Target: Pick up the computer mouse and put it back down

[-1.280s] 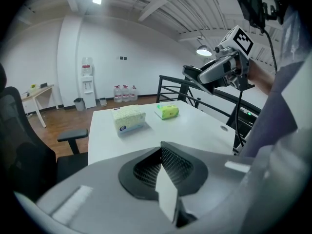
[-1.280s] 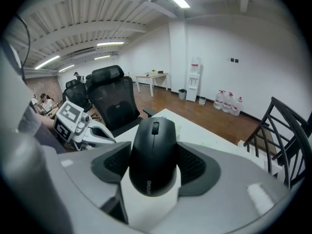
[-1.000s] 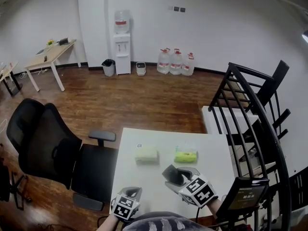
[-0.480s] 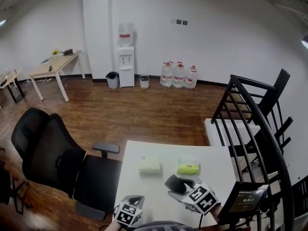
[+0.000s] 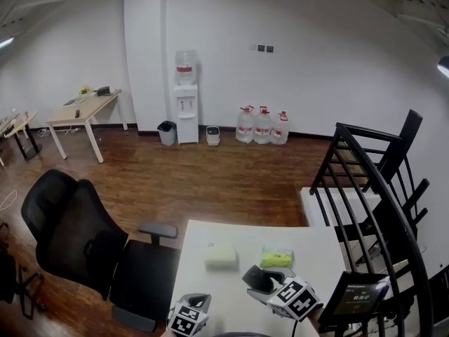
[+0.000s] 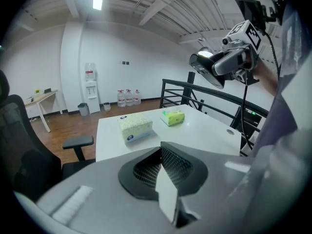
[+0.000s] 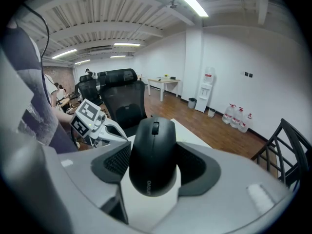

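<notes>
A black computer mouse (image 7: 152, 155) is held up in the air, with my right gripper (image 7: 153, 164) shut on its sides; its scroll wheel points away from the camera. In the head view the right gripper (image 5: 257, 279) hovers over the near part of the white table (image 5: 316, 248). From the left gripper view it (image 6: 208, 70) hangs high at the right. My left gripper (image 6: 163, 168) has its mesh pads together with nothing between them. It (image 5: 198, 302) sits at the table's near left edge.
Two tissue packs lie on the table, a pale one (image 5: 221, 256) and a green one (image 5: 276, 258). A black office chair (image 5: 84, 241) stands left of the table. A black railing (image 5: 372, 188) and a small screen (image 5: 359, 295) are at the right.
The head view has tilted up, so the table and both grippers sit lower in the frame. The mouse stays in the right gripper; neither gripper has visibly moved over the table.
</notes>
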